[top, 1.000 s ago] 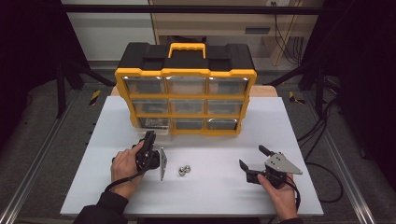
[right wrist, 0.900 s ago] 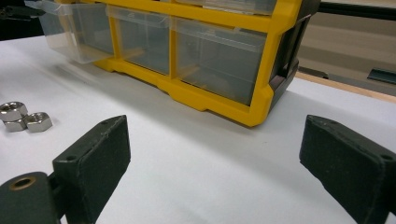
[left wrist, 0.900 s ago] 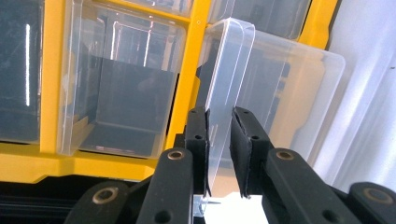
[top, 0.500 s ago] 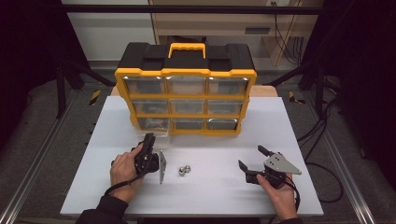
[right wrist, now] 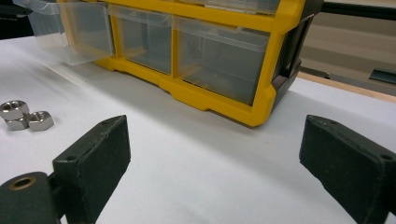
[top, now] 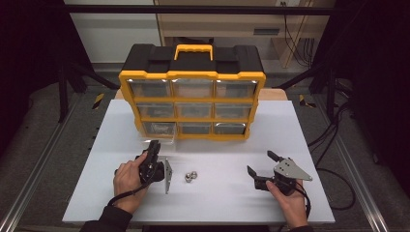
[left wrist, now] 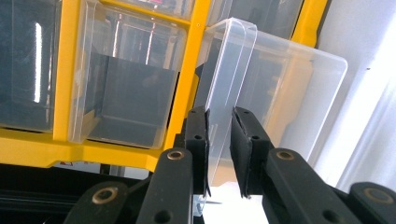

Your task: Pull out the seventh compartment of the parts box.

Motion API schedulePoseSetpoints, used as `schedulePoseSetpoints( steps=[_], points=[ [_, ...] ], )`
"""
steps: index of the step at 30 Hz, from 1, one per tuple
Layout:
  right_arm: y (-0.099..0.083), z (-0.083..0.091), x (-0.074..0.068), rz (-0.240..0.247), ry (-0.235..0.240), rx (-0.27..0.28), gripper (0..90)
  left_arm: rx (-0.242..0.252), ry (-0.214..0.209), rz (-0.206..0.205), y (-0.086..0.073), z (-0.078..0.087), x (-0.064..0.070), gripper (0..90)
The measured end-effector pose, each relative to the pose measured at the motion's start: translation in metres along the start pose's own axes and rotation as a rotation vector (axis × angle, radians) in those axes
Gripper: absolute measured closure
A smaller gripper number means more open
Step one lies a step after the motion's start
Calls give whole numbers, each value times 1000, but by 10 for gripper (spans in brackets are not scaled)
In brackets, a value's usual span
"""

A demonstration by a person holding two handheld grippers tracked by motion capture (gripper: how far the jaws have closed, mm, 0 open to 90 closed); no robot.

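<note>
**Inspector A:** Item under handling: the clear drawer [left wrist: 261, 88], bottom-left compartment of the organizer [top: 192, 92]. It stands partly pulled out of its slot, its front overhanging the bench [top: 217, 203] toward the near edge. In the left gripper view its upright front lip runs between the two black pads.

**Inspector B:** Condition of the left gripper [left wrist: 219, 149]?

**Inspector A:** Clamped on that front lip, jaws nearly together with only the thin plastic wall between them. In the high view it sits just in front of the organizer's left end, held in the person's left hand [top: 128, 179].

**Inspector B:** And the right gripper [top: 263, 166]?

**Inspector A:** Released. Jaws spread wide and holding nothing, low over the bench near the near-right corner, held in the right hand [top: 290, 200], well apart from the organizer. It points toward the organizer's right end.

**Inspector B:** Loose parts?

**Inspector A:** Hex nuts [top: 189, 177], a small cluster on the bench toward the near edge, between the two grippers and closer to the left one. The right gripper view shows them touching one another. Exact count cannot be told.

**Inspector B:** The organizer itself?

**Inspector A:** Yellow and black, three rows of three clear drawers, standing upright at the far edge of the bench, handle on top. The other eight drawers sit flush.
</note>
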State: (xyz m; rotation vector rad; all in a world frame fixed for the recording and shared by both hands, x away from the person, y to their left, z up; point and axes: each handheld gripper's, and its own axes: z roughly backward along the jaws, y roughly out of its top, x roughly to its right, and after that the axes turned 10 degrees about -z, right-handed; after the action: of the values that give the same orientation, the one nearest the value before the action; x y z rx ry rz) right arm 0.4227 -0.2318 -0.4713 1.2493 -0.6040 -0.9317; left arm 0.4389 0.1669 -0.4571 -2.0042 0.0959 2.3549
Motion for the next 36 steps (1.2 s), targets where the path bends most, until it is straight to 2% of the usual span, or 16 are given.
schedulePoseSetpoints(
  steps=[27, 30, 36],
  points=[
    [0, 0, 0, 5, 2, -3, 88, -5, 2, -5, 3, 10, 4, 744],
    [0, 0, 0, 3, 2, -3, 87, -3, -1, 2, 2, 10, 5, 738],
    [0, 0, 0, 3, 4, -3, 86, 8, -18, 42, 0, 10, 5, 693]
  ],
)
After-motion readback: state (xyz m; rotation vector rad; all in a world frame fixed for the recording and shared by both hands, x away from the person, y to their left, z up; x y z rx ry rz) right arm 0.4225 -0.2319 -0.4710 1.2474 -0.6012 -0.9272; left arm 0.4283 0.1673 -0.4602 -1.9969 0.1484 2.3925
